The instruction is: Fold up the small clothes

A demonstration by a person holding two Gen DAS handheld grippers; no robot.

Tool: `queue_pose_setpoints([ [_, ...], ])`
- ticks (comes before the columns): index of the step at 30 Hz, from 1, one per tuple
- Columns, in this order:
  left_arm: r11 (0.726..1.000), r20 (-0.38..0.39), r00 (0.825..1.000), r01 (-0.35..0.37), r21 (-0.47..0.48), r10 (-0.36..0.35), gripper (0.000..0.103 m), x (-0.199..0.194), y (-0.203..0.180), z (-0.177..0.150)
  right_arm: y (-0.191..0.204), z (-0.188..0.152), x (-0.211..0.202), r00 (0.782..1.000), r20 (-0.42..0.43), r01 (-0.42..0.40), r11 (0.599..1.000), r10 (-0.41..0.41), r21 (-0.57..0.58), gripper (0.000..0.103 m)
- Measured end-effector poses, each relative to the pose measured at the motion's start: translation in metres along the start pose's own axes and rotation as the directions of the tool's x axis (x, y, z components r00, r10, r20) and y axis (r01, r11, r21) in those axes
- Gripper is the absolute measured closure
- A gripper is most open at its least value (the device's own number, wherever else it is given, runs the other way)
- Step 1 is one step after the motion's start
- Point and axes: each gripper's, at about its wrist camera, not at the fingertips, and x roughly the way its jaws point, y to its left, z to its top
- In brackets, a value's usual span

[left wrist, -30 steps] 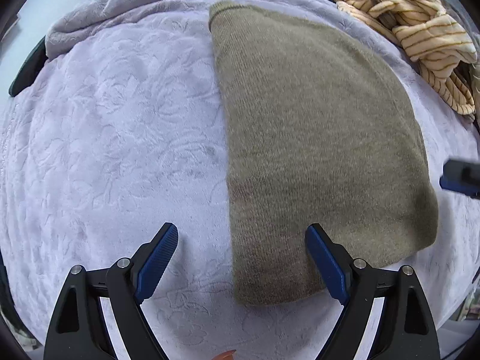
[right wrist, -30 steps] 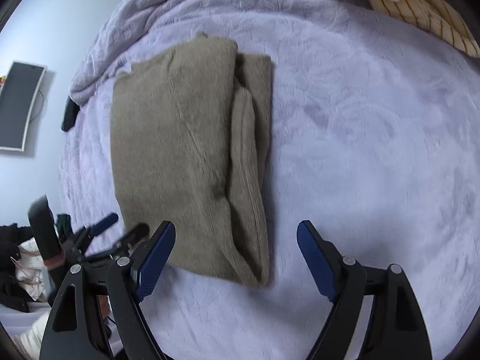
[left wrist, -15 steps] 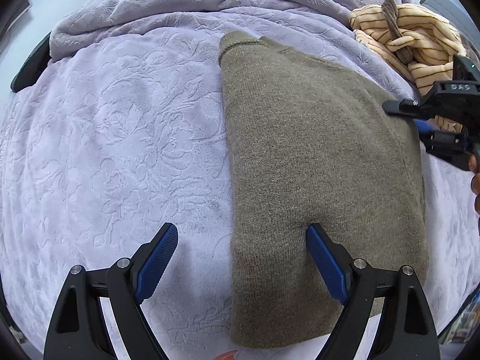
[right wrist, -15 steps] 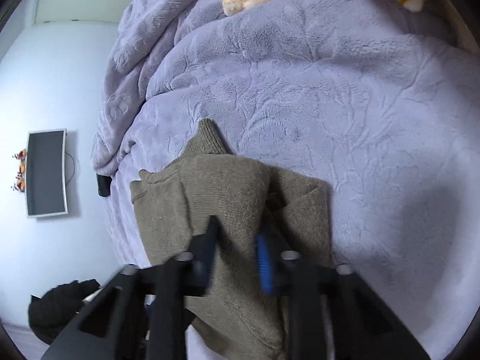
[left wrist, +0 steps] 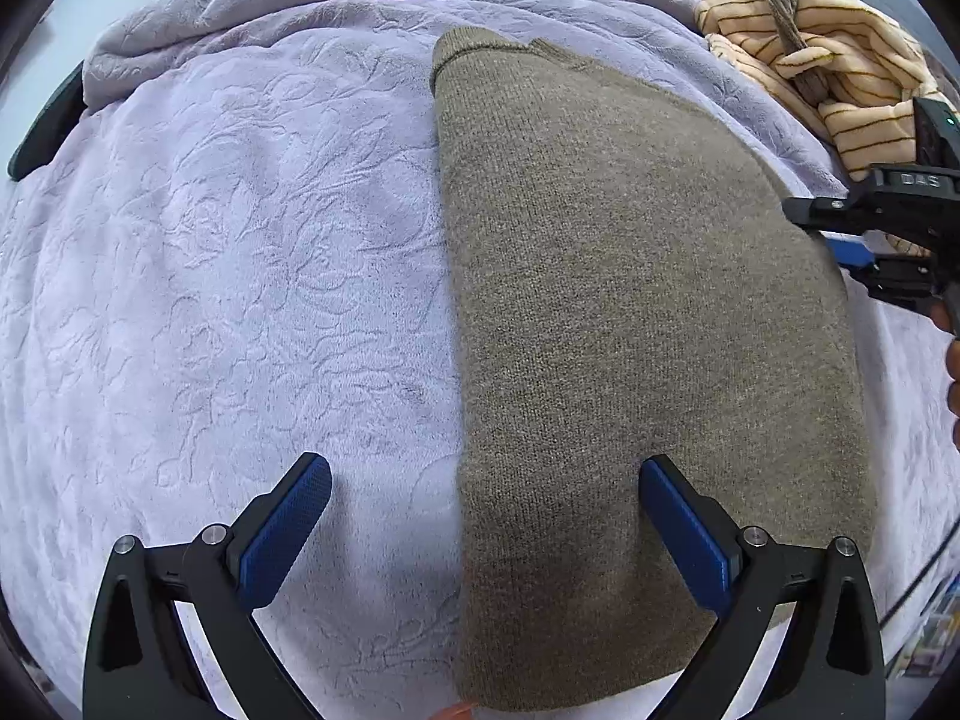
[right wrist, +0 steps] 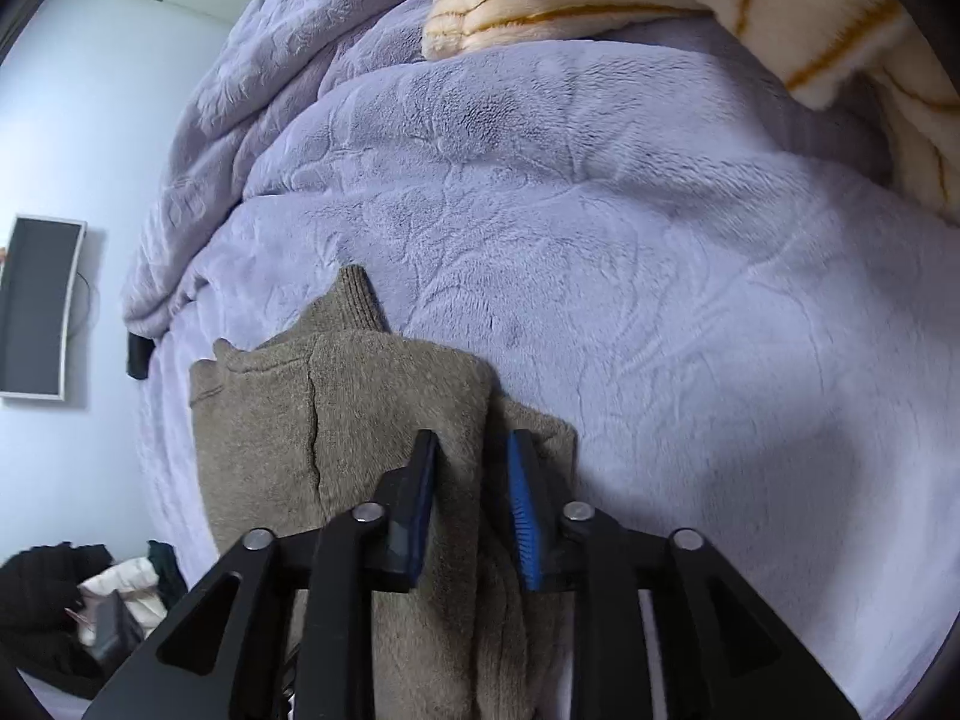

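Pinching the far right edge of the olive knit sweater (right wrist: pixel 360 420), your right gripper (right wrist: pixel 471 510) has its blue pads closed down on a thick fold of the knit, with only that bunched fabric between them. In the left wrist view the same right gripper (left wrist: pixel 840 246) comes in from the sweater's right side, its fingers meeting the cloth at the edge.

Your left gripper (left wrist: pixel 480 534) is spread wide and holds nothing. Its left finger (left wrist: pixel 282 534) sits over the bare blanket just left of the sweater, while its right finger (left wrist: pixel 684 528) sits over the sweater's near end; whether either pad touches the surface under it cannot be told.

The sweater lies folded into a long flat panel on the lavender embossed blanket (left wrist: pixel 240 276), its straight left edge running away from you and its ribbed collar (left wrist: pixel 456 48) at the far end. From the right wrist view, the layers show along the sweater's right side, with a ribbed cuff (right wrist: pixel 357 300) poking out beyond the top.

A cream garment with mustard stripes (left wrist: pixel 840 78) is heaped on the blanket beyond the sweater's far right corner, near it. A dark wall screen (right wrist: pixel 36 306) hangs well to the sweater's left.
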Motion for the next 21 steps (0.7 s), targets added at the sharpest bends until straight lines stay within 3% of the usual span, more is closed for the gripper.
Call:
queue_pose_setpoints([
  [2,1.0,-0.007,1.0,0.003,-0.005,-0.003,0.0,0.0,0.001,-0.002,-0.004,-0.005,-0.009,1.0,-0.021,0.015,1.0,-0.015,0.013,0.037],
  [3,1.0,-0.01,1.0,0.003,-0.005,-0.003,0.0,0.001,0.001,-0.004,-0.006,-0.009,-0.012,0.999,-0.026,0.032,0.999,-0.031,0.013,0.034],
  [13,1.0,-0.048,0.999,-0.009,0.023,0.01,0.0,0.007,-0.009,-0.045,-0.035,-0.109,-0.049,0.996,-0.086,-0.025,0.998,0.029,0.055,0.034],
  [16,0.999,-0.07,0.997,-0.015,0.03,0.017,0.0,0.01,-0.007,-0.06,-0.032,-0.139,-0.043,0.992,-0.123,0.022,1.0,-0.023,-0.005,0.034],
  [19,0.999,-0.081,0.996,-0.017,0.029,0.019,0.0,0.007,-0.001,-0.078,-0.034,-0.163,-0.029,0.98,-0.157,0.116,0.991,-0.126,-0.071,0.034],
  [21,1.0,-0.09,0.996,-0.012,0.019,0.014,0.0,0.004,0.005,-0.089,-0.034,-0.171,-0.027,0.978,-0.154,0.131,0.988,-0.143,-0.086,0.035],
])
